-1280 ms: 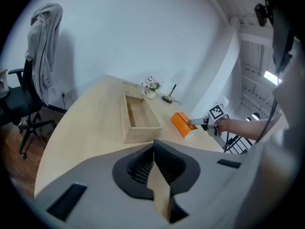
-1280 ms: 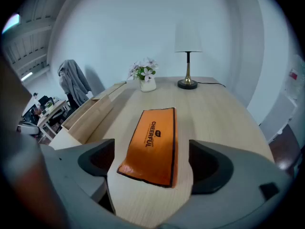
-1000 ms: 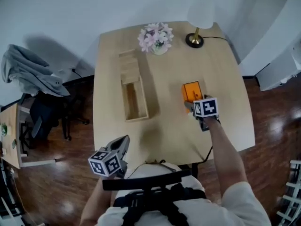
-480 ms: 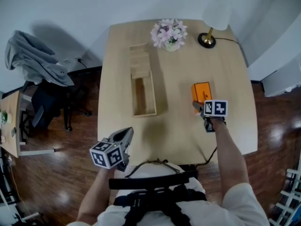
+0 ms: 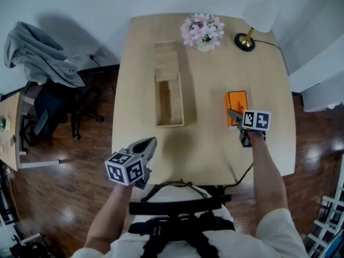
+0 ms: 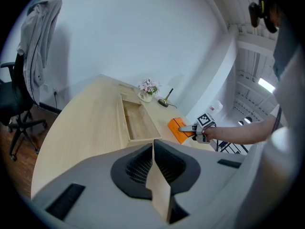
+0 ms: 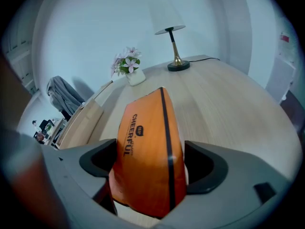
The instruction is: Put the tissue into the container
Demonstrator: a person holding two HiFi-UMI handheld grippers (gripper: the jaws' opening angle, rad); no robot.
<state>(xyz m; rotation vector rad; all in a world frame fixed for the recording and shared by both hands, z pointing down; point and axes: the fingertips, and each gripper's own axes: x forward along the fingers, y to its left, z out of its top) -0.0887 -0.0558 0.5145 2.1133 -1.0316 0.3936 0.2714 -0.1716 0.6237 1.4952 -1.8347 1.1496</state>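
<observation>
Right hand-held gripper (image 7: 152,168) clamping orange tissue pack (image 5: 236,98), outside wooden container (image 5: 157,101)

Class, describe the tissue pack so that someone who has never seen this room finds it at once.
Start at the pale wooden table and look to the right of the long wooden container. There is the tissue pack, between the jaws of the right tool. It alone is bright orange, with a dark stripe along it.
</observation>
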